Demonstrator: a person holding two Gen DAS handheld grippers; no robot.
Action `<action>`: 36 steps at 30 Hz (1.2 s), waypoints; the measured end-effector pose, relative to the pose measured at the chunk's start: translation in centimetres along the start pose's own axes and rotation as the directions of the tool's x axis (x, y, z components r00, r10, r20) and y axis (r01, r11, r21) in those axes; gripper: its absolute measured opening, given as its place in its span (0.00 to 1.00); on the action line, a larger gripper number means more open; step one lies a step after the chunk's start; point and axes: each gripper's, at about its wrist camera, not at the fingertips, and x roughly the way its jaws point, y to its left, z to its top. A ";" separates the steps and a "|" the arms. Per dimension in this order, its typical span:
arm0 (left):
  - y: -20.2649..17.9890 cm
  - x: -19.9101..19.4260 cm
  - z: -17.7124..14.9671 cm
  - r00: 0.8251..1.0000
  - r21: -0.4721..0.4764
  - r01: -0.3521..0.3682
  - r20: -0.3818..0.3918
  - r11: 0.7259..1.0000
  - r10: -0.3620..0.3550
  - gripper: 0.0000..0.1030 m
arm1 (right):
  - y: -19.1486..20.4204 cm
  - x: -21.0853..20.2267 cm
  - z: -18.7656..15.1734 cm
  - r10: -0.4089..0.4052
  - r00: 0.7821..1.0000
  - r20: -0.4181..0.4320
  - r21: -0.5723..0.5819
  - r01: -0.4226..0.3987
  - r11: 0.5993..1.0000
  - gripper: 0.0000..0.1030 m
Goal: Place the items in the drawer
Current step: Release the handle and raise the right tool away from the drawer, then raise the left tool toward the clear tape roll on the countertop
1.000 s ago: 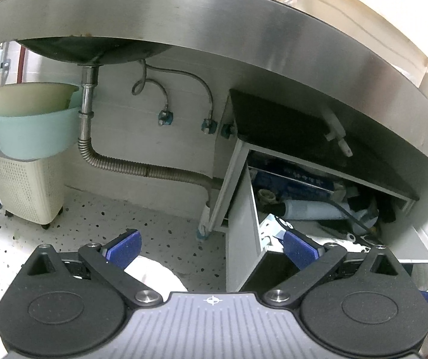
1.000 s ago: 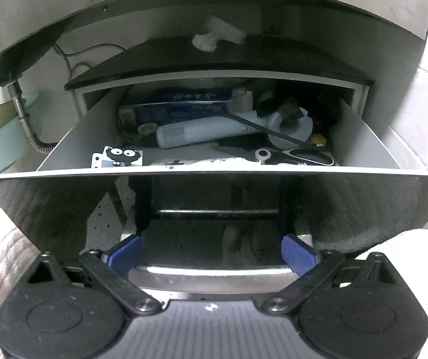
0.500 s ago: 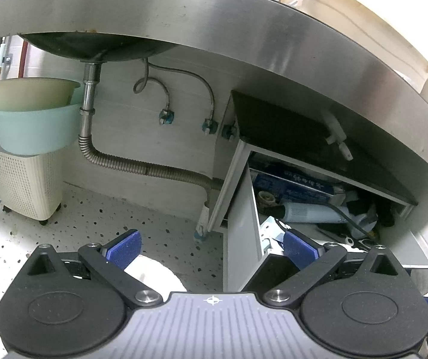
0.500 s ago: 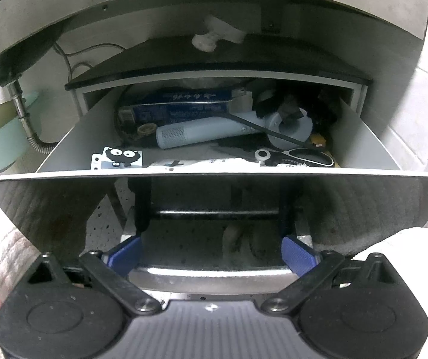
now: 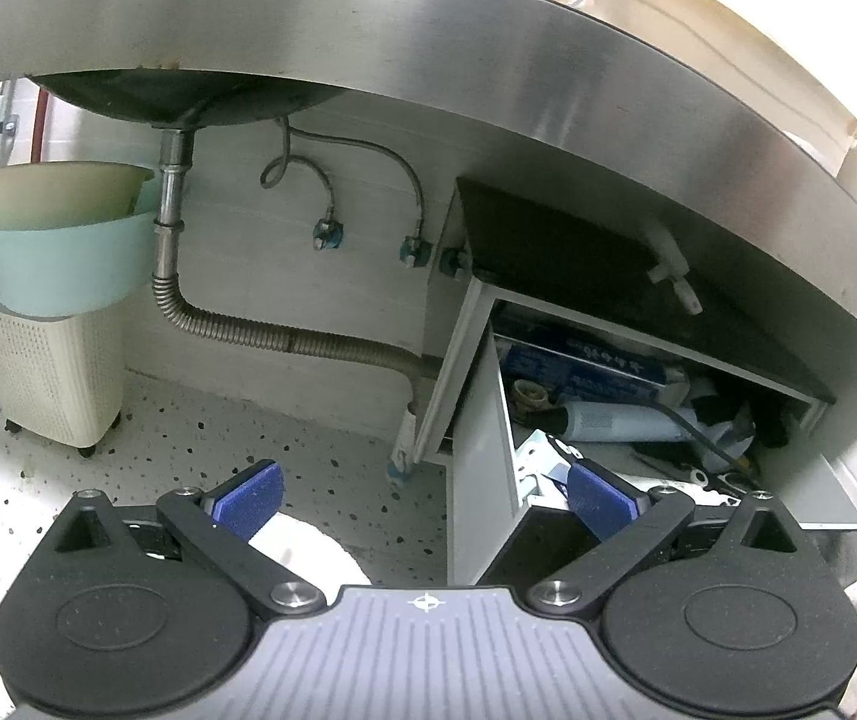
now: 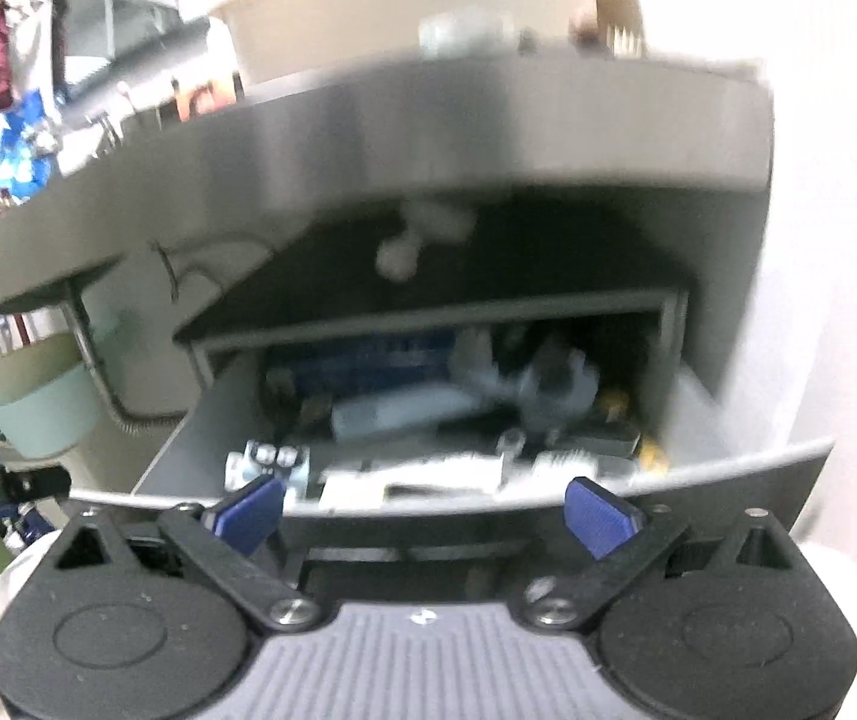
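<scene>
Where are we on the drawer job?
Done: the drawer stands pulled open, already holding a blue box, a grey tube and other clutter. In hand: nothing. The left hand-held gripper is open and empty; the right hand-held gripper is opening, nothing between its jaws. Left: picking up any remaining items, then closing the drawer.

I see blue pads [image 5: 246, 498] on black gripper arms with a ribbed grey base. Counter edge [image 5: 368, 42] is brushed steel grey. Drawer [image 5: 479, 450] has white sides and a dark glossy front. Inside it: dark blue box [image 5: 584, 363] with white lettering, pale blue tube [image 5: 620, 423]. Mint green basin [image 5: 62, 258] sits on a cream perforated basket [image 5: 38, 372]. Floor [image 5: 284, 438] is white with black speckles.
</scene>
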 end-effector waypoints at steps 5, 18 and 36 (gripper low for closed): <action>-0.2 0.0 0.0 1.000 0.009 0.000 0.000 1.000 0.000 0.99 | -1.8 -2.6 0.4 -0.007 0.993 0.115 -0.032 0.011 0.999 1.00; -0.7 -0.2 0.0 1.000 0.034 -0.006 0.002 0.999 0.006 0.99 | -2.2 -6.4 -0.3 0.046 0.954 0.296 -0.095 -0.018 0.995 1.00; 0.0 0.3 0.4 0.999 -0.001 0.026 -0.030 1.000 -0.026 1.00 | -2.6 -6.4 -1.0 0.038 0.951 0.307 -0.064 -0.019 0.998 1.00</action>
